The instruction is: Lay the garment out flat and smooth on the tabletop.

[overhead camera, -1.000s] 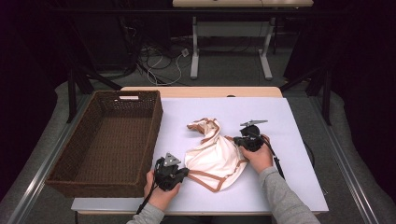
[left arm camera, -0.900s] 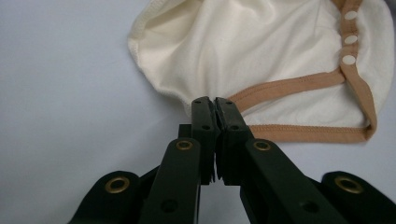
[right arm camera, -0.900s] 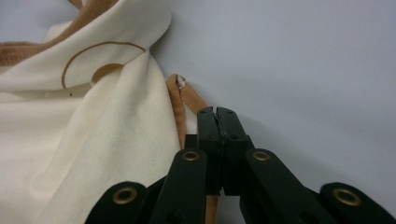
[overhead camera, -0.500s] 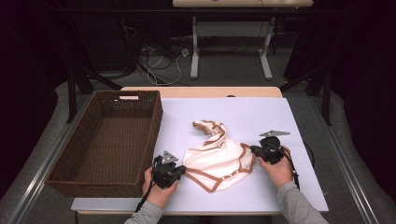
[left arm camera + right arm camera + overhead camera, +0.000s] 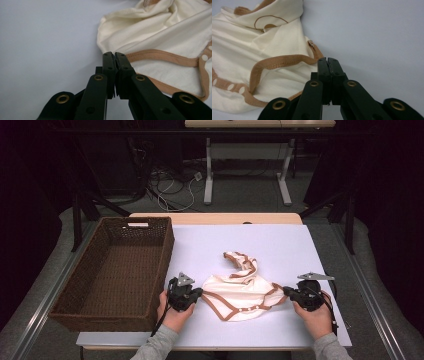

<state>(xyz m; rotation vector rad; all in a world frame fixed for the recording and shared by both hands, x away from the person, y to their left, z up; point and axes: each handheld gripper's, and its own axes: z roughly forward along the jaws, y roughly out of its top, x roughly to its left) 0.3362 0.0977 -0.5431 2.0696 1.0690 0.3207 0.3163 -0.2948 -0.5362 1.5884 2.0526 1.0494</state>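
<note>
Right gripper [image 5: 286,291] has drawn rightward, spreading the cream garment [image 5: 240,290] flatter than before.
Garment lies on the desk [image 5: 280,245] right of the basket [image 5: 115,270], stretched between both grippers; left gripper [image 5: 201,293] and right each have jaws clenched on its tan-trimmed edge.

1. Left gripper [image 5: 115,53]: black jaws pressed together, tips meeting at the brown trim of a cream garment [image 5: 162,32].
2. Garment spread ahead and to the right of the tips, bunched in folds at upper right.
3. Brown trim [image 5: 162,53] running rightward from the tips; white snaps at far right.
4. Pale table surface [image 5: 45,37] left of the jaws.
</note>
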